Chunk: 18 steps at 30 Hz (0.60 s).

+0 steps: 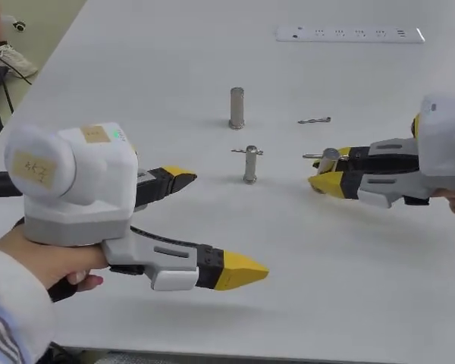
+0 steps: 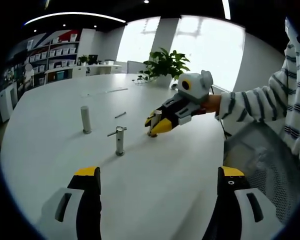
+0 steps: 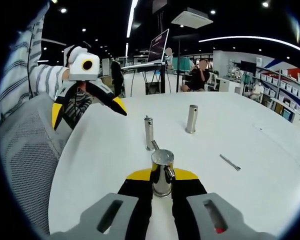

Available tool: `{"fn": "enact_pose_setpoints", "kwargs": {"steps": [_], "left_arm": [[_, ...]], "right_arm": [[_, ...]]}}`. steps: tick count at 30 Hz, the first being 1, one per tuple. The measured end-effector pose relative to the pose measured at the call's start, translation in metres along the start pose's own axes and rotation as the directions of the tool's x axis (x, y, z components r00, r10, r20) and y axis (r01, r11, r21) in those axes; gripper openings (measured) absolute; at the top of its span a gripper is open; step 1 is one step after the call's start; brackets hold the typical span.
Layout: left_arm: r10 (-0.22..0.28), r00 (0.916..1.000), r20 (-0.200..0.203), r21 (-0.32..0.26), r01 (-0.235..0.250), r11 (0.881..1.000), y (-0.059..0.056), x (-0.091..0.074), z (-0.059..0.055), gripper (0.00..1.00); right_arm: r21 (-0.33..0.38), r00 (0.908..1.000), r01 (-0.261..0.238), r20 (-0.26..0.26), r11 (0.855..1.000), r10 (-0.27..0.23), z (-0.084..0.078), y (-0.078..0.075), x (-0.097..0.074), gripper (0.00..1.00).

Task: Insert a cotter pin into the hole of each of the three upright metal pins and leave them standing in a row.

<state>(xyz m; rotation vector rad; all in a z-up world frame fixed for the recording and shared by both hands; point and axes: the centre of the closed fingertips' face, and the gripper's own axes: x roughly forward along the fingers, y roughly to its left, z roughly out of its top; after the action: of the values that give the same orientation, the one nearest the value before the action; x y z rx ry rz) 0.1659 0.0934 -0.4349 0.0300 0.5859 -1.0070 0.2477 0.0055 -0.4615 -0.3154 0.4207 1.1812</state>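
Holding one metal pin [image 3: 162, 175] upright, right gripper [image 1: 327, 168] pinched on it; a cotter [image 1: 311, 155] looks seated through it. Middle pin [image 1: 250, 163] stands pinned. Far pin [image 1: 236, 106] is bare, loose cotter pin [image 1: 315, 120] near it. My left gripper [image 1: 227, 222] hangs spread. Two done, I judge.

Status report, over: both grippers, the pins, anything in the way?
Left gripper open, hovering. Right gripper shut on metal pin. Middle pin cottered; far pin bare, loose cotter pin nearby. Nothing blocking.
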Motion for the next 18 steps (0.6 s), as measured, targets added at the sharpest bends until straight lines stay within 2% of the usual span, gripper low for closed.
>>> {"fn": "enact_pose_setpoints", "kwargs": {"steps": [5, 9, 13, 18], "left_arm": [[0.007, 1.0, -0.001, -0.026, -0.007, 1.0, 0.0021, -0.0009, -0.003, 0.94], [0.016, 0.9997, -0.018, -0.034, -0.017, 0.999, 0.0037, -0.0002, -0.0067, 0.95], [0.015, 0.9997, -0.019, -0.036, -0.016, 0.999, 0.0033, 0.0008, -0.0061, 0.95], [0.039, 0.9992, -0.013, -0.022, -0.039, 0.999, 0.0066, 0.0009, -0.0036, 0.94]], "right_arm": [[-0.009, 0.9999, -0.011, -0.001, 1.0, 0.011, -0.0011, -0.0026, 0.0032, 0.08], [-0.02, 0.9997, -0.025, 0.0, 0.999, 0.025, -0.0014, -0.0039, 0.0054, 0.08], [-0.012, 0.9997, -0.025, 0.0, 1.0, 0.025, -0.002, -0.006, 0.0078, 0.08], [-0.011, 0.9996, -0.027, 0.011, 1.0, 0.028, -0.0007, -0.0059, 0.0091, 0.08]]}}
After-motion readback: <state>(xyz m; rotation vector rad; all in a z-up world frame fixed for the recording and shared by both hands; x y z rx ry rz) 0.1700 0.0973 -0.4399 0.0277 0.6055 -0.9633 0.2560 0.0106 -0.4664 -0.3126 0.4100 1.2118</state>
